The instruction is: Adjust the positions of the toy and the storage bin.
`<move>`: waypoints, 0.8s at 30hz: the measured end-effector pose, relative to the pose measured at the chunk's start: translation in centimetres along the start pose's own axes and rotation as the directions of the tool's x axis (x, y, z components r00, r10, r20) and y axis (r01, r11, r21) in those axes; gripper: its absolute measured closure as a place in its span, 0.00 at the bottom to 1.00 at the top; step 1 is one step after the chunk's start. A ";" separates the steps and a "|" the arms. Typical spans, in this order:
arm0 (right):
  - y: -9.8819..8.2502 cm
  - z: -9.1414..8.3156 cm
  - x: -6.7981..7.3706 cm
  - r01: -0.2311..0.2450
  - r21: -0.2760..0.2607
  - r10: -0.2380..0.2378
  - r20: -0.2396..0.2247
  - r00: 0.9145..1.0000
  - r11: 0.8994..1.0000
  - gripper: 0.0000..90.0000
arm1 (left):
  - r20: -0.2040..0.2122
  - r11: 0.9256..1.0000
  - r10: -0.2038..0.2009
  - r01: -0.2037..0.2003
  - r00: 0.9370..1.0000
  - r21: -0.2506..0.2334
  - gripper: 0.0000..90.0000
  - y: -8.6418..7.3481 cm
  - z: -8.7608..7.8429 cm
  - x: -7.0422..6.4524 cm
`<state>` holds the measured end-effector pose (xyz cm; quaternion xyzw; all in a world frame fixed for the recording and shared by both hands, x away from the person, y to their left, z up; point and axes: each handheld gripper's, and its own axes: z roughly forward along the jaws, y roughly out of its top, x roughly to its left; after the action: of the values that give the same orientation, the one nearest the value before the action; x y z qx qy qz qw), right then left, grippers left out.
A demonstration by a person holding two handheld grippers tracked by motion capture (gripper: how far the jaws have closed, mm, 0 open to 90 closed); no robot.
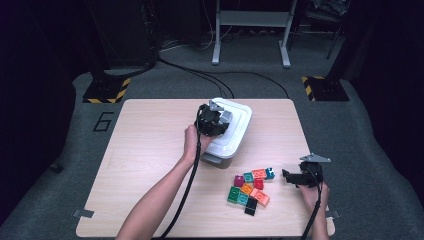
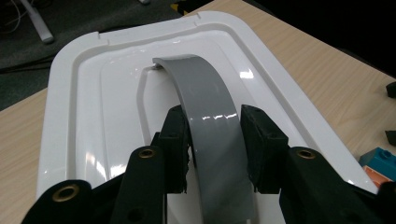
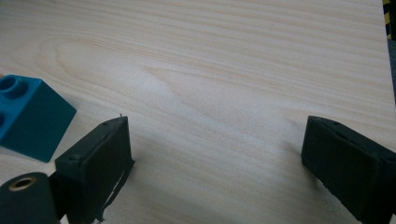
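So the grey handle [image 2: 212,116] on the white lid [image 2: 84,93] of the storage box [image 1: 227,131], sitting mid-bench [image 1: 150,150], is now pinched between the jaws of the left hand-held gripper [image 2: 215,140]; they're clamped on both its edges. Looks like the grab step is done, so next up is probably a straight lift to pop the lid off (keep it level). The right hand-held gripper [image 3: 215,154] sits with its jaws wide apart and nothing between them, beside the teal brick [image 3: 30,116] of the brick pile [image 1: 250,187].

One white lidded box [image 1: 231,131] with one grey handle [image 2: 210,121]; about ten coloured blocks [image 1: 250,189]; two grippers; one table [image 1: 145,150].
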<state>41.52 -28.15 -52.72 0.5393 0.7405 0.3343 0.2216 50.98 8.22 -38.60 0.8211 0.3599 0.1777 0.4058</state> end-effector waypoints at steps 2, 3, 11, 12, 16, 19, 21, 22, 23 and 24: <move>0.0 0.0 0.0 0.000 0.000 0.000 0.002 1.000 1.000 0.09 | 0.022 1.000 -0.011 0.011 1.000 0.000 0.73 -0.2 -0.2 0.1; 0.0 0.0 0.0 0.001 0.001 -0.001 0.002 1.000 1.000 0.09 | 0.030 1.000 -0.006 0.006 1.000 0.009 0.73 -0.2 -0.4 0.2; 0.0 0.0 0.0 0.000 -0.001 0.000 0.007 1.000 1.000 0.10 | 0.037 0.999 0.030 -0.031 0.999 0.033 0.74 -0.5 -1.1 0.4; 0.0 0.0 0.0 0.001 -0.001 -0.001 0.008 1.000 1.000 0.10 | 0.014 0.998 0.048 -0.048 0.999 0.035 0.73 -0.3 -1.1 0.3; 0.0 0.0 0.0 -0.001 -0.002 0.001 0.011 1.000 1.000 0.10 | -0.016 0.996 0.079 -0.079 0.997 0.031 0.55 0.3 -0.9 -0.3; 0.0 0.0 0.0 0.000 -0.003 0.000 0.013 1.000 1.000 0.11 | -0.055 0.991 0.128 -0.126 0.990 0.041 0.55 1.1 -0.5 -0.8; 0.0 0.0 0.0 0.000 -0.002 0.000 0.012 1.000 1.000 0.11 | -0.086 0.986 0.163 -0.160 0.983 0.037 0.58 1.4 -0.2 -1.3; 0.0 0.0 0.0 0.000 -0.003 0.000 0.012 1.000 1.000 0.11 | -0.100 0.983 0.183 -0.179 0.978 0.039 0.61 1.5 0.0 -1.5; 0.0 0.0 0.0 -0.002 -0.003 0.002 0.010 1.000 1.000 0.11 | -0.115 0.980 0.199 -0.196 0.973 0.038 0.64 1.5 0.1 -1.6; 0.0 0.0 0.0 -0.002 -0.004 0.002 0.010 1.000 1.000 0.11 | -0.125 0.977 0.212 -0.209 0.969 0.039 0.68 1.5 0.2 -1.7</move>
<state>41.52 -28.16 -52.72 0.5413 0.7381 0.3334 0.2258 50.65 6.22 -37.54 0.8467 0.2983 0.2674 0.3500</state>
